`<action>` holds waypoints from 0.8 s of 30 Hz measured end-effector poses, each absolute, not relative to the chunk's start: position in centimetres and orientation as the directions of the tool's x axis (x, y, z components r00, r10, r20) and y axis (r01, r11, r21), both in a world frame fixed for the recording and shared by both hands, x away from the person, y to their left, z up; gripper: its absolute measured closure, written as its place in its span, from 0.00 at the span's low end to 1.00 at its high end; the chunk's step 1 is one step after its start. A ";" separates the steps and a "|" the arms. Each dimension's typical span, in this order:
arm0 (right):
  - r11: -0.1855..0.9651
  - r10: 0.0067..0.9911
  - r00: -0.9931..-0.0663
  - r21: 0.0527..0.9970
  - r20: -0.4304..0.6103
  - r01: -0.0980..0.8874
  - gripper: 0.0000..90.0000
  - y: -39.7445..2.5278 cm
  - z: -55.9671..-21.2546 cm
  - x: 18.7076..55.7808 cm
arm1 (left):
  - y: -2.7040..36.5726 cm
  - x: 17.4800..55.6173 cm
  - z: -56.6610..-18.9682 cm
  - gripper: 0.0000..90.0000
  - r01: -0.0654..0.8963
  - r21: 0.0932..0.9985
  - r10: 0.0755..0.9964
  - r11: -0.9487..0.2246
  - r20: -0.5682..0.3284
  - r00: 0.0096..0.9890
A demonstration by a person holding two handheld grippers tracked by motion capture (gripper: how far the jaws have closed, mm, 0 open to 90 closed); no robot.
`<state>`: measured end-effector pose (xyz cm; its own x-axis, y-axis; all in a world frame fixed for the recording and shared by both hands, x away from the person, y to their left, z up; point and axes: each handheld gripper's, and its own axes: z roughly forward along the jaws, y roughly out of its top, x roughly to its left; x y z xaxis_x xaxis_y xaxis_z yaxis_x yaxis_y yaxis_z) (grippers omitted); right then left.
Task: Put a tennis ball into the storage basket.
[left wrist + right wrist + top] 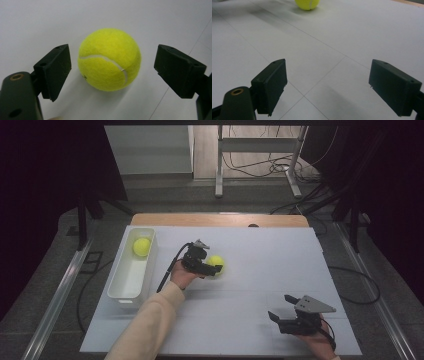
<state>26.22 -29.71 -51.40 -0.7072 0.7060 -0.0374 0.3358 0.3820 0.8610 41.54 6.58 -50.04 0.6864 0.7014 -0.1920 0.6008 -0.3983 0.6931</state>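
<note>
A yellow tennis ball lies on the white table, near its middle. My left gripper is open around it, one jaw on each side, with a gap to the ball on both sides. A second yellow tennis ball rests in the far end of a white bin at the table's left. My right gripper stands open and empty at the near right, pointing left over bare table. The first ball sits far ahead in the right gripper view.
The white board covers a wooden table whose far edge is exposed. Beyond it are a metal frame's legs and cables on the floor. Rails run along both sides of the table.
</note>
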 end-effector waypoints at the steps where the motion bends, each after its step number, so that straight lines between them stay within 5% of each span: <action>1: 0.382 0.705 -0.708 0.861 -0.038 0.335 0.17 -29.7 -51.4 26.2 | 6.5 41.6 -50.2 0.17 0.603 0.688 0.703 -0.403 -0.189 0.686; 16: 0.385 0.703 -0.711 0.861 -0.040 0.332 0.17 -29.6 -51.3 26.2 | 5.9 42.4 -51.5 0.17 0.631 0.661 0.713 -0.406 -0.203 0.671; 24: 0.384 0.702 -0.711 0.862 -0.040 0.331 0.17 -29.7 -51.3 26.1 | 5.5 42.0 -51.3 0.29 0.605 0.659 0.703 -0.447 -0.159 0.693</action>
